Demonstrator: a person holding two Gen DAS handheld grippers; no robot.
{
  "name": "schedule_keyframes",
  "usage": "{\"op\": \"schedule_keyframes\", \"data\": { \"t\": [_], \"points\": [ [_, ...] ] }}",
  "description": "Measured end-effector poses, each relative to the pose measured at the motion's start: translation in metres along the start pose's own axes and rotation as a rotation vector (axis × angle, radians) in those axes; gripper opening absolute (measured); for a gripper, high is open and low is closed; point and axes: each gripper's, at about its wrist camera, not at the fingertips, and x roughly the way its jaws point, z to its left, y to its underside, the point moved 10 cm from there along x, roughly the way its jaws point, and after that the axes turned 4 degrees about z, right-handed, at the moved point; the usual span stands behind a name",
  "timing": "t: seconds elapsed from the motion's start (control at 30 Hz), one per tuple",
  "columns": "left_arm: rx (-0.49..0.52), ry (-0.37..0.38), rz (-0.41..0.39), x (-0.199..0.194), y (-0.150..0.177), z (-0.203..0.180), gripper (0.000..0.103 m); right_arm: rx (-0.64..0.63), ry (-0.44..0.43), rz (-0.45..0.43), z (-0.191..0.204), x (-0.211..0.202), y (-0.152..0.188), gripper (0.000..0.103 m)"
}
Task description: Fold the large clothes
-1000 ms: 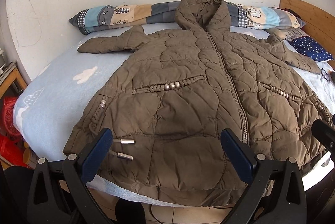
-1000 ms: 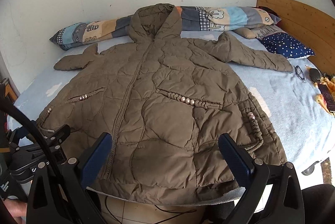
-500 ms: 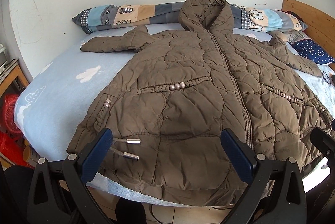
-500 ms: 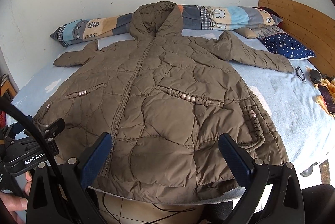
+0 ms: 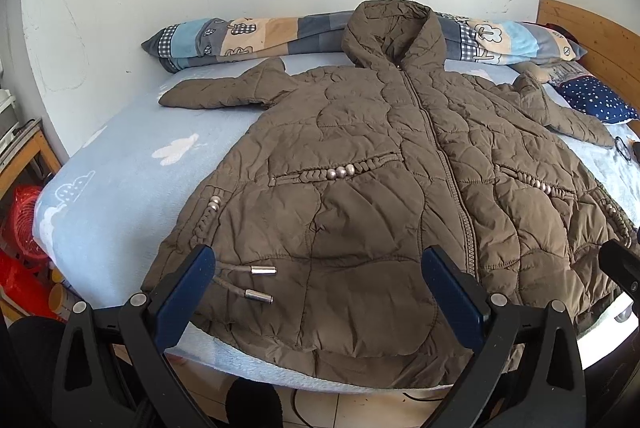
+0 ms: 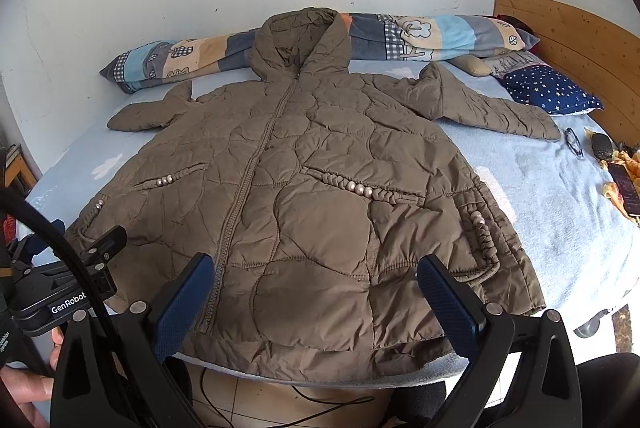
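Quilted olive-brown hooded coat (image 5: 360, 196) lies flat, zipped, on the pale-blue fleece bed (image 5: 120, 188); both left gripper (image 5: 320, 288) and right gripper (image 6: 316, 292) gape, empty. Only the right view shows a phone (image 6: 624, 188) and glasses (image 6: 573, 143).

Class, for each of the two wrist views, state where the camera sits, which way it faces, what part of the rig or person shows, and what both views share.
Left wrist: behind the open left gripper, at the bed's foot, facing the jacket toward its left hem; only its own fingers show.
Right wrist: behind the open right gripper, facing the right hem; the left gripper and a hand show.
Shared: jacket, bed, long pillow, wall.
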Motion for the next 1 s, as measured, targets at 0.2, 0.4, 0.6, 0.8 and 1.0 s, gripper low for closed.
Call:
{"op": "schedule_keyframes", "data": {
  "t": [0.2, 0.4, 0.6, 0.8, 1.0],
  "points": [
    [0.014, -0.013, -0.030, -0.016, -0.003, -0.001, 0.103, 0.010, 0.003, -0.029, -0.006, -0.014, -0.002, 0.103],
    [0.009, 0.046, -0.055, -0.053, -0.022, -0.006, 0.103, 0.033, 0.008, -0.075, -0.018, -0.036, -0.007, 0.103],
    [0.008, 0.184, -0.163, -0.129, -0.102, -0.015, 0.103, 0.144, -0.027, -0.175, -0.061, -0.092, -0.041, 0.103],
    [-0.010, 0.311, -0.233, -0.171, -0.190, -0.017, 0.103, 0.253, -0.012, -0.270, -0.137, -0.153, -0.090, 0.103],
    [-0.027, 0.325, -0.161, -0.096, -0.218, -0.026, 0.103, 0.510, -0.014, -0.261, -0.241, -0.153, -0.120, 0.103]
  ]
}}
